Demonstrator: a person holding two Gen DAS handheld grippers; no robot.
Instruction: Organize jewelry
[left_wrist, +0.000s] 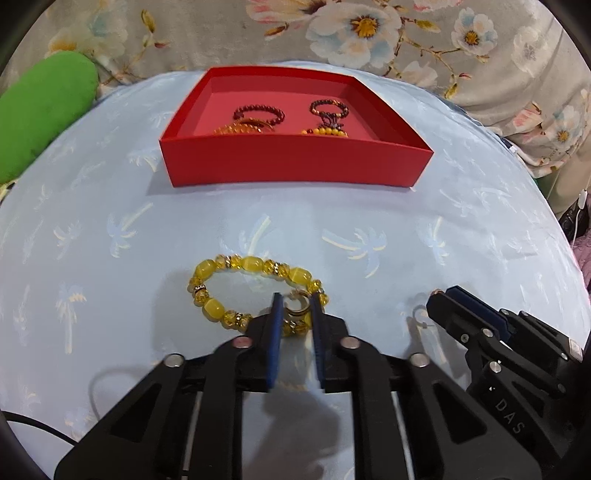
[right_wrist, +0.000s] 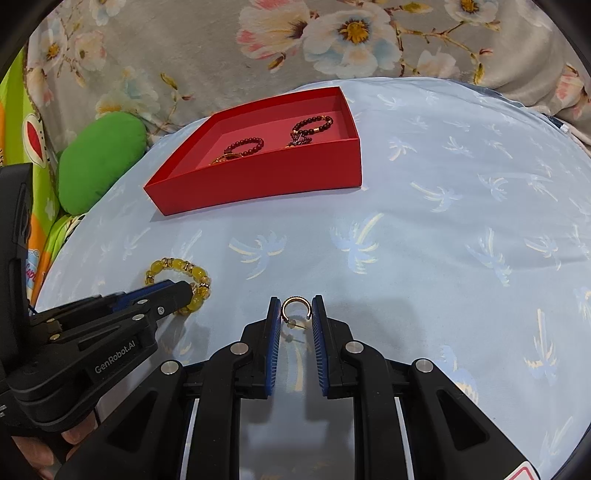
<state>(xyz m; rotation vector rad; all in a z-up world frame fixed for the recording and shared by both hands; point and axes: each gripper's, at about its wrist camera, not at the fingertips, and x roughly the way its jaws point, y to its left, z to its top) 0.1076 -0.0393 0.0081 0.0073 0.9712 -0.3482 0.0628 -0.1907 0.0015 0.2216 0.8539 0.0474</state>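
Observation:
A yellow bead bracelet (left_wrist: 236, 284) with a gold charm lies on the light blue palm-print cloth; it also shows in the right wrist view (right_wrist: 173, 271). My left gripper (left_wrist: 296, 301) is shut on the bracelet's near side at the charm. A small gold hoop earring (right_wrist: 294, 308) is pinched between the pads of my right gripper (right_wrist: 295, 302), just above the cloth; it shows faintly in the left wrist view (left_wrist: 419, 314). A red open box (left_wrist: 295, 158) at the back holds dark red and orange bead bracelets; it also shows in the right wrist view (right_wrist: 258, 177).
A green cushion (left_wrist: 40, 110) lies at the far left, beside the blue cloth. Floral fabric (left_wrist: 369, 33) rises behind the box. The two grippers sit side by side near the front edge, the right one (left_wrist: 443, 295) close to my left.

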